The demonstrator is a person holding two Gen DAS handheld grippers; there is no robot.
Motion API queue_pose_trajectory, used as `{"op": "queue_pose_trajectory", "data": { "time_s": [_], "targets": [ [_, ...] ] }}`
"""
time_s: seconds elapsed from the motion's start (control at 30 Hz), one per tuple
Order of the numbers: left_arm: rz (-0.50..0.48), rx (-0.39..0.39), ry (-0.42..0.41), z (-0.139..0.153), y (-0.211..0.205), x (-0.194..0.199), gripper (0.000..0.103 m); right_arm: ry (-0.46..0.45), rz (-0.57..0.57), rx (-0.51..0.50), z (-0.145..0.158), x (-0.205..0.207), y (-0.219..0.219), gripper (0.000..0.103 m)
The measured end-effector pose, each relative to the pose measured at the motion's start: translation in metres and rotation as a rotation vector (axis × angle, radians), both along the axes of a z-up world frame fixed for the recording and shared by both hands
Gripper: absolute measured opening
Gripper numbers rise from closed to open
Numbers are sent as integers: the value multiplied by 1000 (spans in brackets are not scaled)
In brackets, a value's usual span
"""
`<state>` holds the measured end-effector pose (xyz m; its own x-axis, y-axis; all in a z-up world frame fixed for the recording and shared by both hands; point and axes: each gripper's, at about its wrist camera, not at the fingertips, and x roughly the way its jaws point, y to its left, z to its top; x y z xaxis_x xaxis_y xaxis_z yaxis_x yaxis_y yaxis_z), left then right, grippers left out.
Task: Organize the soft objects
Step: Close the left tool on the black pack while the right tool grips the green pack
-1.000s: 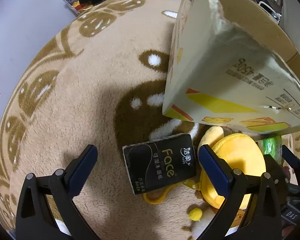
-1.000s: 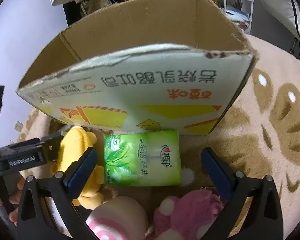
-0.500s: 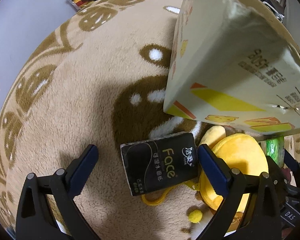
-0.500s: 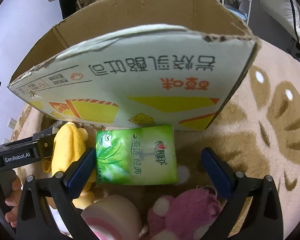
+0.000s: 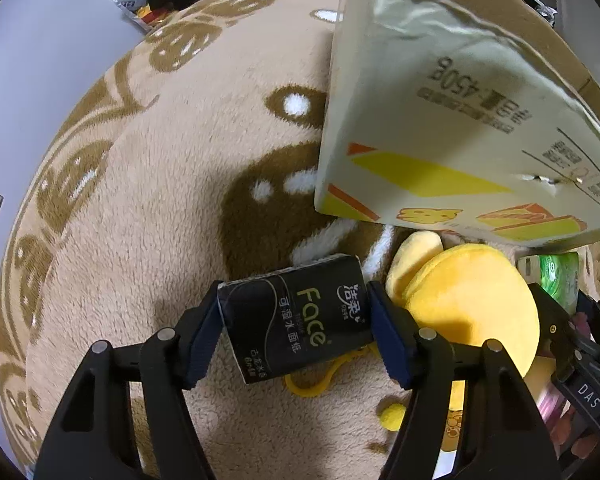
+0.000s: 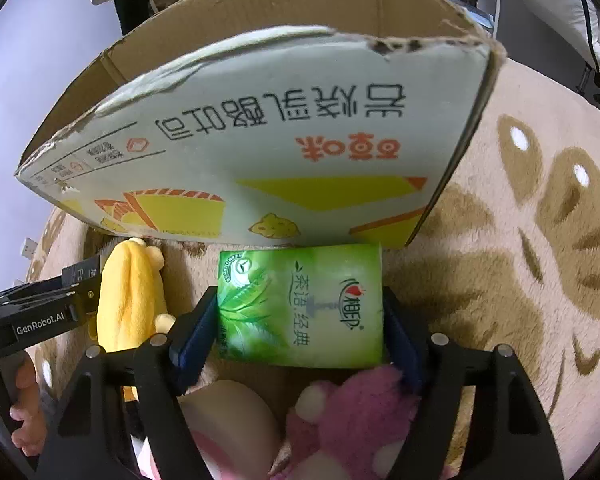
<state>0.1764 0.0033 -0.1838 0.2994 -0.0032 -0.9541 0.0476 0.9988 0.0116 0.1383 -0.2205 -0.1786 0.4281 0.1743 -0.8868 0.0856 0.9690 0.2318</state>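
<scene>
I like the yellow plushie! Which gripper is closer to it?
Left. The left gripper, shut on the black pack, has one finger right against the yellow plushie. The right gripper grips the green pack, a gap away from it.

Both jaws, wide apart a second ago, have closed: the left hand-held gripper (image 5: 294,330) now clamps the black tissue pack (image 5: 296,320), the right hand-held gripper (image 6: 300,330) the green tissue pack (image 6: 300,306)
</scene>
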Motion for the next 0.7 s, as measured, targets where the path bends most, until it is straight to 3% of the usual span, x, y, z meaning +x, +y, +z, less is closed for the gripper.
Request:
{"op": "queue_pose_trajectory", "data": {
  "time_s": [0.23, 0.43, 0.7],
  "targets": [
    [6, 16, -20, 8, -3, -10, 67, -34, 3, 5, 4, -9, 0, 78],
    [18, 12, -44, 17, 1, -18, 67, -121, 2, 12, 27, -26, -1, 78],
    [30, 32, -137, 47, 5, -41, 67, -224, -48, 48, 64, -51, -8, 78]
  ]
}}
